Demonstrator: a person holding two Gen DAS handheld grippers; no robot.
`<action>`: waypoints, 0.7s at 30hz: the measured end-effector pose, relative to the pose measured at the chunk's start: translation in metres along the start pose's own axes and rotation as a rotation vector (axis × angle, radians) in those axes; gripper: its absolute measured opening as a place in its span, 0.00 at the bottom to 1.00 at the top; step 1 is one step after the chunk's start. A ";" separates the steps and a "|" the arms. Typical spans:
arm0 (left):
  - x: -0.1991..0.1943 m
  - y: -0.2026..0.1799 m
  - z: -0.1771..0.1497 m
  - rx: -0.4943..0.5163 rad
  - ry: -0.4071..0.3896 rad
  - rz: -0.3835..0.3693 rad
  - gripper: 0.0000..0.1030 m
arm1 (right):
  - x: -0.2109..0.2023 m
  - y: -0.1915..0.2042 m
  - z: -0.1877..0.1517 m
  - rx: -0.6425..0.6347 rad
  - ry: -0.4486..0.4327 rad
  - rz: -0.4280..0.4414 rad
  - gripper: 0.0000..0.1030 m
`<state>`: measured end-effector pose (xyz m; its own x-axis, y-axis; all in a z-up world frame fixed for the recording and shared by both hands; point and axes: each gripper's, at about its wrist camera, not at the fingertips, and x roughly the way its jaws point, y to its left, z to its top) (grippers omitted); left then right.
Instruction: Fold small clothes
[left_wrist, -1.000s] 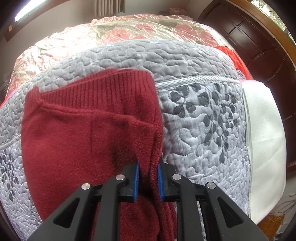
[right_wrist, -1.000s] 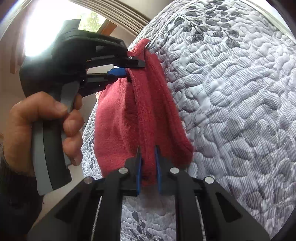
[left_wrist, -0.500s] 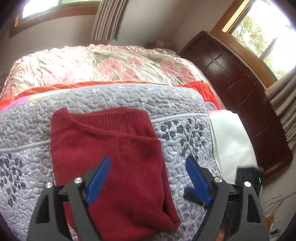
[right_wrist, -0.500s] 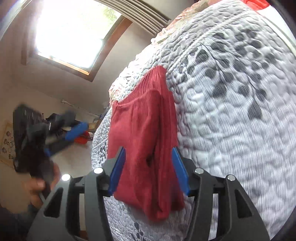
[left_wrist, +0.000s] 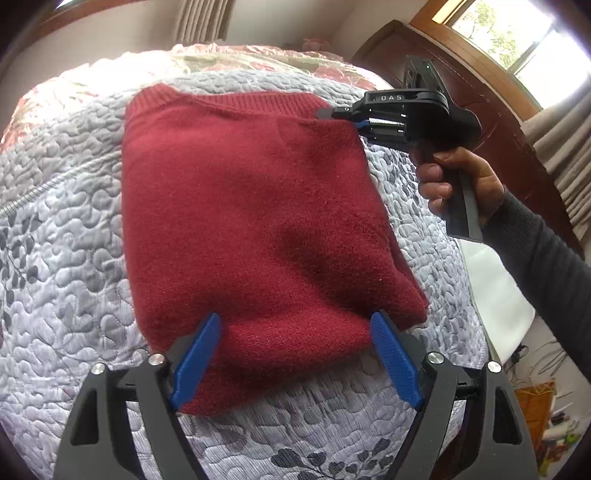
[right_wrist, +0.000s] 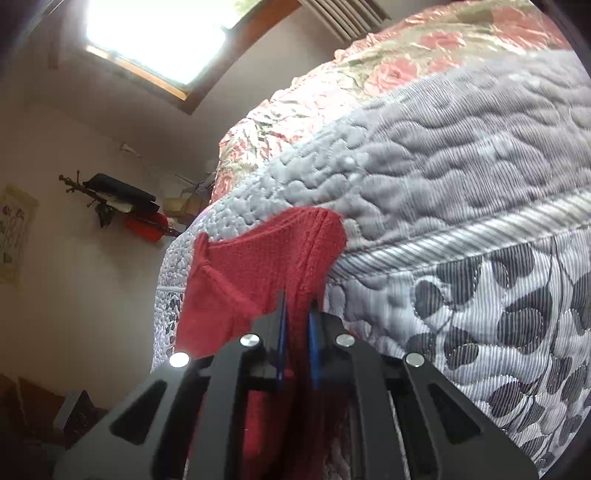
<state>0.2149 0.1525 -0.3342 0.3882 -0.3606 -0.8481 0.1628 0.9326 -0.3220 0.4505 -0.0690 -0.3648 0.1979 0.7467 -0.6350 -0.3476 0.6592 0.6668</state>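
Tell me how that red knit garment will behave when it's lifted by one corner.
Probably floppy: the red knit garment lies soft and rumpled on the quilt. Its fuzzy knit likely grips well, since the right tongs pinch its corner.

A dark red knitted garment (left_wrist: 251, 229) lies folded into a rough rectangle, flat on a grey quilted bed cover (left_wrist: 66, 229). Its ribbed band runs along the far edge, and the fuzzy knit shows a few soft creases. The near edge is a rounded fold. Its far right corner is pinched and slightly raised, the cloth bunched there
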 end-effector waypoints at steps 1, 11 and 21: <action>0.001 -0.001 -0.002 0.017 -0.011 0.019 0.81 | -0.004 0.008 -0.001 -0.041 -0.022 0.010 0.07; 0.017 0.005 -0.019 -0.016 -0.003 0.082 0.81 | 0.024 -0.039 0.004 0.116 0.013 0.037 0.17; -0.009 0.016 0.026 -0.024 -0.063 0.029 0.81 | -0.011 -0.007 -0.024 0.122 0.088 0.080 0.31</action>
<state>0.2381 0.1699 -0.3209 0.4488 -0.3332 -0.8292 0.1296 0.9423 -0.3085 0.4286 -0.0841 -0.3725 0.0914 0.7904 -0.6058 -0.2441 0.6076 0.7558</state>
